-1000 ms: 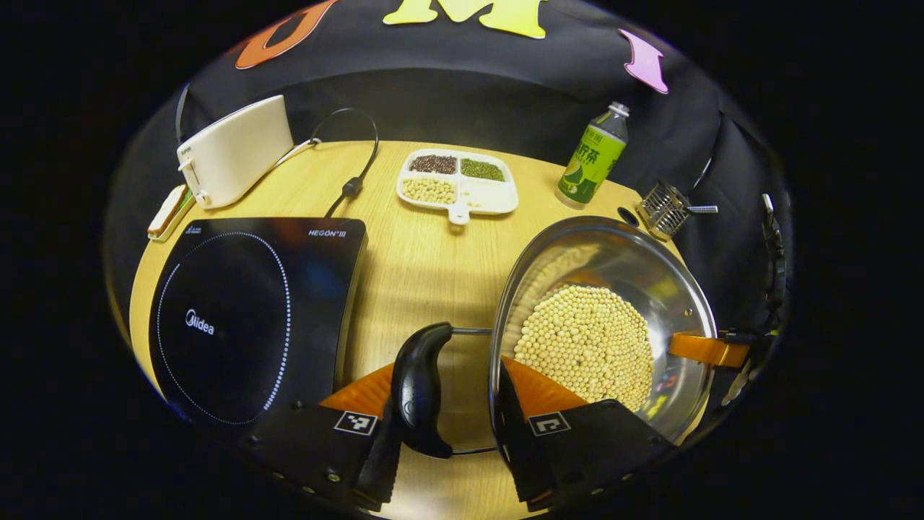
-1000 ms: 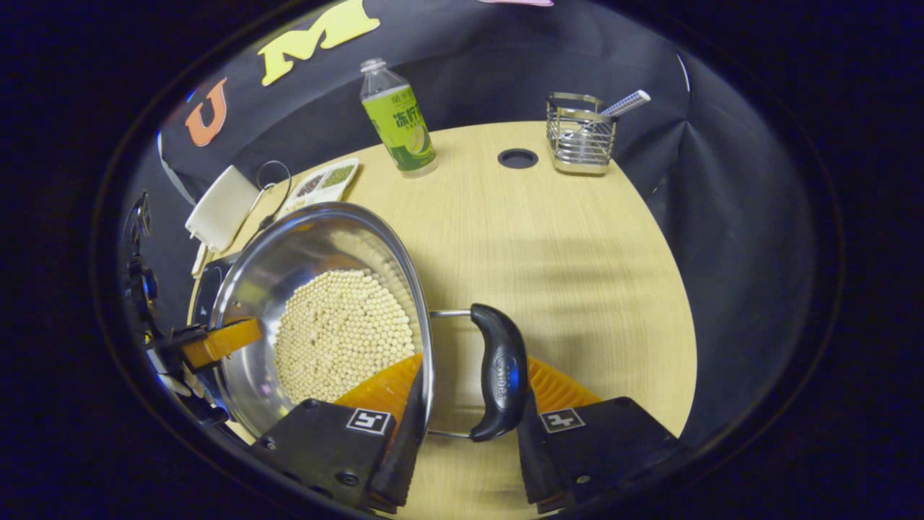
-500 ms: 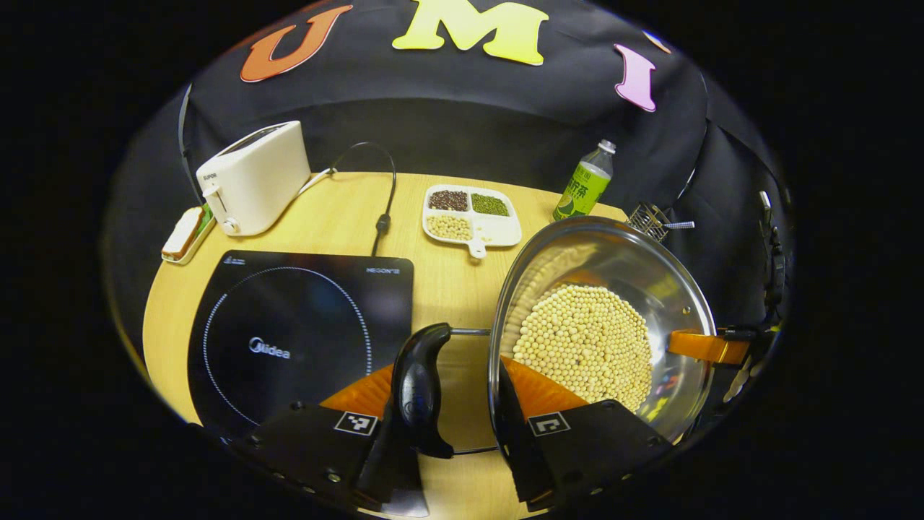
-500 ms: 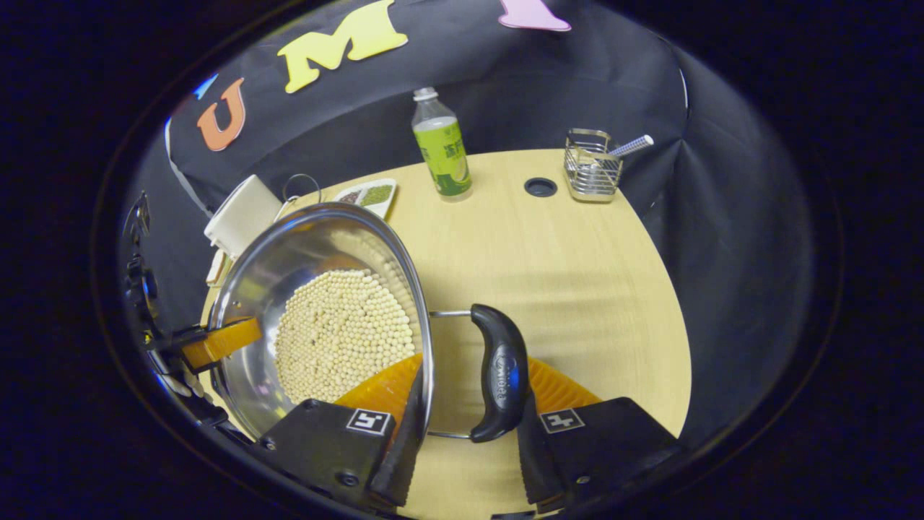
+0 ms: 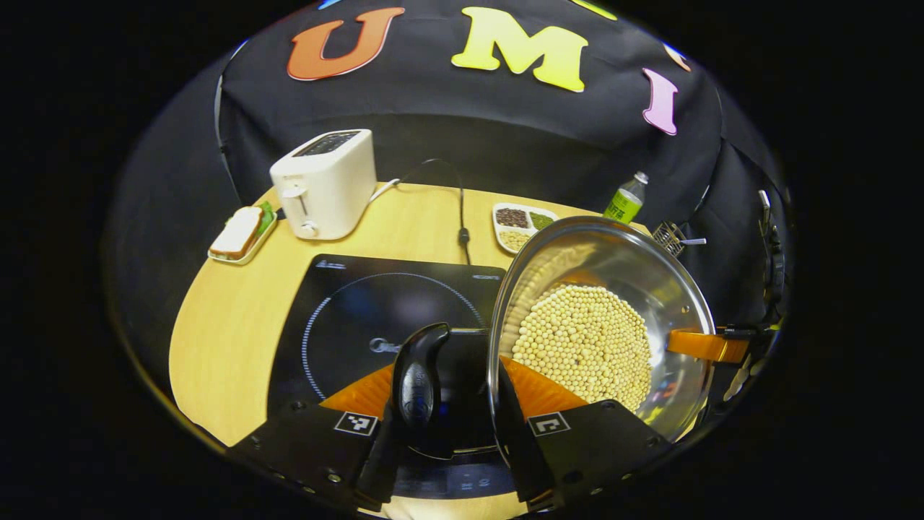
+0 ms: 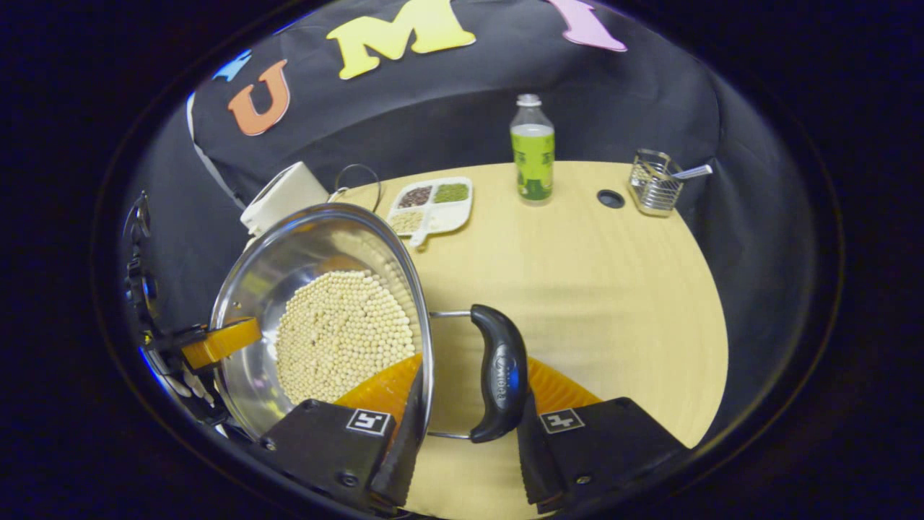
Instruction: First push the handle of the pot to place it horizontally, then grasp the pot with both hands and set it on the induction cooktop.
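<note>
A steel pot (image 5: 650, 282) holding yellow soybeans (image 5: 585, 339) hangs between both grippers. My left gripper (image 5: 447, 408) is shut on the pot: one finger sits outside the black left handle (image 5: 417, 383), the other inside the rim. That handle is above the black induction cooktop (image 5: 346, 318). My right gripper (image 6: 462, 412) is shut the same way on the pot (image 6: 289, 267), clamping the right handle (image 6: 499, 383) and the rim. Each view shows the far gripper's orange finger at the opposite rim, the right gripper's orange finger (image 5: 704, 347) and the left gripper's orange finger (image 6: 220, 341).
A white toaster (image 5: 325, 184) and a sandwich plate (image 5: 237, 235) stand behind the cooktop, with a black cable (image 5: 462, 217) beside them. A divided dish of beans (image 6: 432, 204), a green bottle (image 6: 532, 152) and a wire basket (image 6: 653, 184) line the table's back edge.
The pot, held by both grippers, has travelled left across the table. Its left handle, earlier over bare wood beside the cooktop, is now over the cooktop's surface.
</note>
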Demonstrator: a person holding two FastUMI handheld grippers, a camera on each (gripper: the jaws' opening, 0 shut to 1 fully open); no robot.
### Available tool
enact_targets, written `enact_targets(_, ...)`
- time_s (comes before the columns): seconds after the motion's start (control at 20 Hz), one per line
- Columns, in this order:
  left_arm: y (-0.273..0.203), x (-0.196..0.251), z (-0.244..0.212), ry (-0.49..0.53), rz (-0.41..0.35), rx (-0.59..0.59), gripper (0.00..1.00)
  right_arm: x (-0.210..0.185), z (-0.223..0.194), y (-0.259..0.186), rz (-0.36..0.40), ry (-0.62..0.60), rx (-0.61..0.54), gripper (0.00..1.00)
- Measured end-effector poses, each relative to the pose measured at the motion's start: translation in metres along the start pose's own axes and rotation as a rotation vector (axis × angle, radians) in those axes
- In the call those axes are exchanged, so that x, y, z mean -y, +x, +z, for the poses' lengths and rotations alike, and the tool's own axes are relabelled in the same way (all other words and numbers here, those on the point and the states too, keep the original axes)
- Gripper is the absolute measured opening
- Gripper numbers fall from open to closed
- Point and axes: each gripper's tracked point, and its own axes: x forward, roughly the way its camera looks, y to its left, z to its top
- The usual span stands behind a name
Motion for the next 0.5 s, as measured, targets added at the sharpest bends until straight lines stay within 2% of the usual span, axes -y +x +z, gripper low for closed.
enact_targets(0.5, -0.006, -0.105, 0.007, -0.021, 0.025, -0.017, 0.61, 0.001, 0.002, 0.001, 0.012, -0.001, -0.046, 0.59)
